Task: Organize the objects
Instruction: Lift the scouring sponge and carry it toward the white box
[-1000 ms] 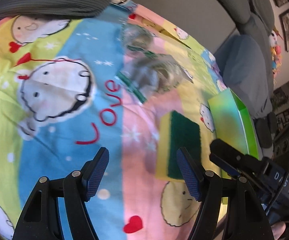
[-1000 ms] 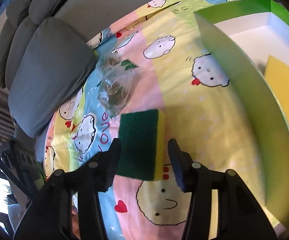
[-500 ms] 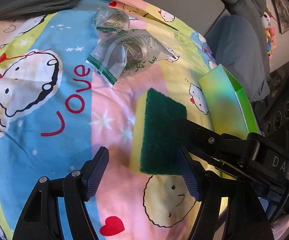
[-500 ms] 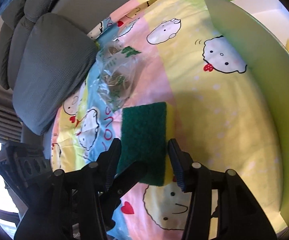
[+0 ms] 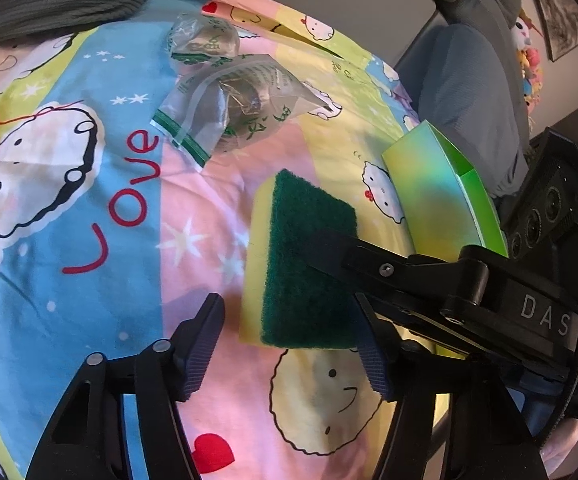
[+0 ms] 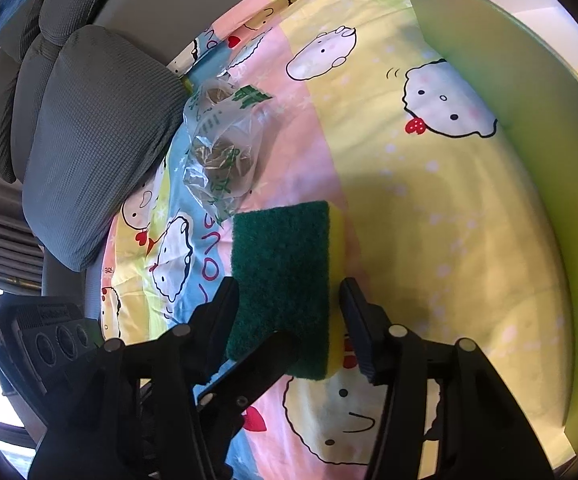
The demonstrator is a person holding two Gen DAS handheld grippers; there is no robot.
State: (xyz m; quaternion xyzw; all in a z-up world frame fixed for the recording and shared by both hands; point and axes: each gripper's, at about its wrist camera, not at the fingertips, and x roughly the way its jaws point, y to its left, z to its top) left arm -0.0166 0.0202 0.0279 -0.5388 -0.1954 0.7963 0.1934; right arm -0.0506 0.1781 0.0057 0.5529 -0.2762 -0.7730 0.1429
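The sponge (image 6: 285, 280) lies flat on the bedsheet (image 6: 429, 208), long axis running away between the right gripper (image 6: 289, 316) fingers. Its jaws are opening, straddling the sponge without pinching. The left gripper (image 5: 289, 344), closing and empty, sits beside it.

a yellow sponge (image 5: 305, 264) with a dark green scouring face up lies flat beside the green box (image 5: 441, 196).

Sponge (image 5: 305, 264) between right gripper (image 6: 289, 312) fingers: coarse dark-green scouring top, soft yellow foam underneath. Printed cloth sheet (image 5: 89, 200) below: matt, lightly creased. Ahead of tool, clear plastic bags (image 5: 241, 108): glossy, crinkled. Green box (image 5: 433, 196) alongside: smooth card, slight sheen. Finger pads (image 5: 199, 344): ribbed blue rubber.
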